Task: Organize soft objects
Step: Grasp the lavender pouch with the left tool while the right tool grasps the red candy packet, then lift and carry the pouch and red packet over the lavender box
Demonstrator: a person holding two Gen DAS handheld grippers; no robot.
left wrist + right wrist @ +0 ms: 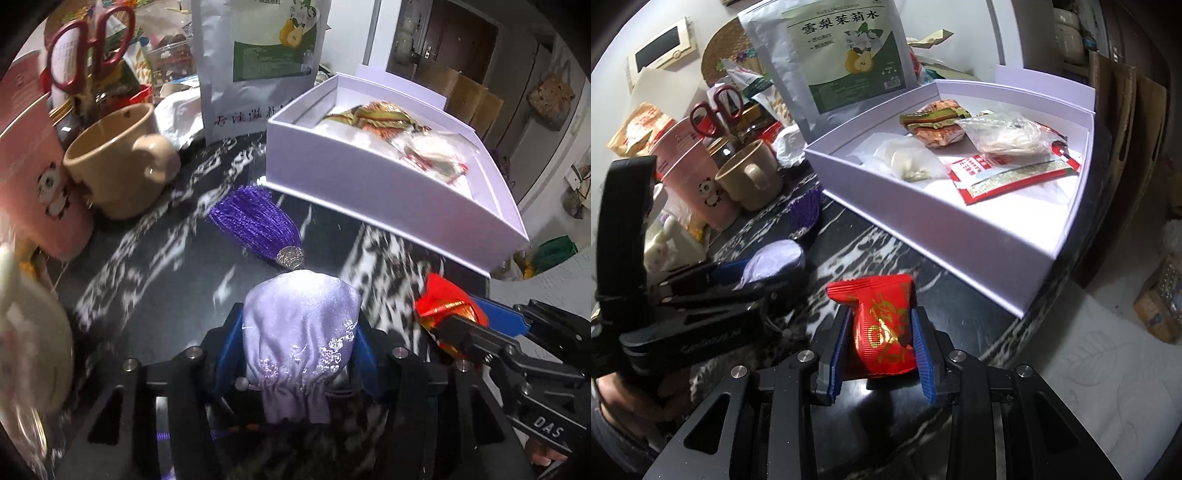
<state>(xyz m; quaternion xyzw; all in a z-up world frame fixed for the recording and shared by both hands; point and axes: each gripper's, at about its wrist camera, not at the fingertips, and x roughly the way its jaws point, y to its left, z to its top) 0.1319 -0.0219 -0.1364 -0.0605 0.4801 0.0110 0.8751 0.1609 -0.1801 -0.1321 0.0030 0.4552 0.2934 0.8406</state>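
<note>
While both of my tongs are loaded, neither item has reached the box yet. My left tongs [299, 354] are pinching the lilac pouch [301, 332] across its gathered body, the blue pads pressed into the fabric on both sides; its purple tassel [255, 225] trails forward onto the table [177, 280]. My right tongs [877, 343] are pinching the red packet [879, 325] between both pads, holding it above the dark marbled surface.

Beyond both loads sits the white box [923, 236], open, near the table edge. It already contains several soft items: a striped green and orange packet [934, 123], a clear bag [1001, 134], a flat red sachet [1004, 173] and a small pale bag [908, 162]. Judged from this, the sorting is well advanced.

Remaining: carry the pouch and the red packet over the box wall and release them inside. The beige mug [118, 162], pink cup [690, 173] and scissors [88, 48] at the far left appear not to belong to the task.
</note>
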